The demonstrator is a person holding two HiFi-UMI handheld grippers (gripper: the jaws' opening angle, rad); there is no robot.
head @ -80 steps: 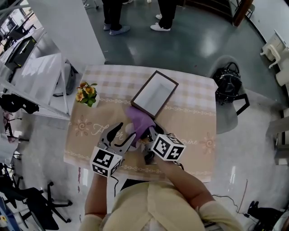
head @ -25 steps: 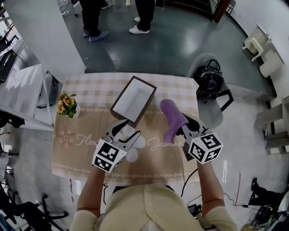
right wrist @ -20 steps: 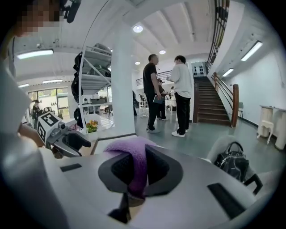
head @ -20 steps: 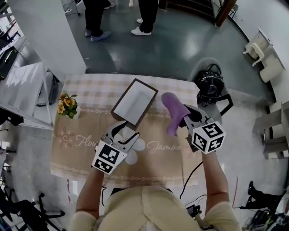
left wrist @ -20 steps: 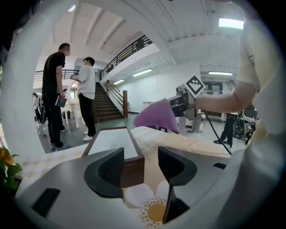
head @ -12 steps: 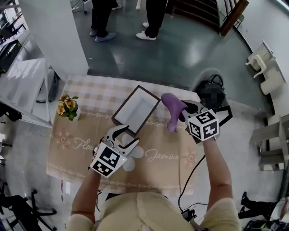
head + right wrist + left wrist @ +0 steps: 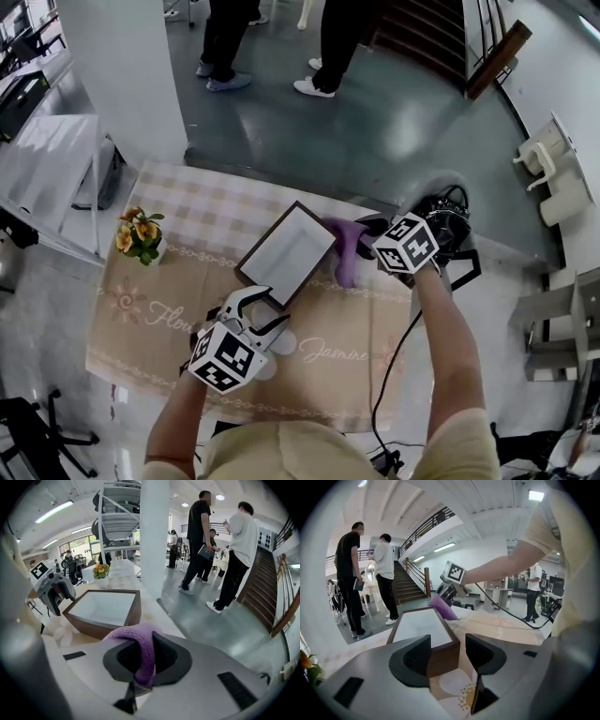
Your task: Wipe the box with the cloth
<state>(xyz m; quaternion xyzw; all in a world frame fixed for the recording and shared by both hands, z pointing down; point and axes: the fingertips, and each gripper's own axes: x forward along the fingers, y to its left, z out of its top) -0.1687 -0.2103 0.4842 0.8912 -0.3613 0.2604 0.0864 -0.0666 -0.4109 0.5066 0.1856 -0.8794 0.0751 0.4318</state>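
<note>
Note right gripper (image 7: 367, 231) clamped tight on cloth (image 7: 345, 247) (soft, light, limp) beside right rim of box (image 7: 286, 253), mid-bench (image 7: 178, 281). Note left gripper (image 7: 255, 307) half open, empty, at box's near corner. Treat box as stiff, light, liable to slide; brace at near corner.

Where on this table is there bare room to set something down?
Free: the near right of the beige printed tablecloth, between the brown-rimmed rectangular box and the front edge; the near left, between the pot of orange flowers and the left tongs. Crowded: the box's right side, where the right tongs hold the purple cloth.
</note>
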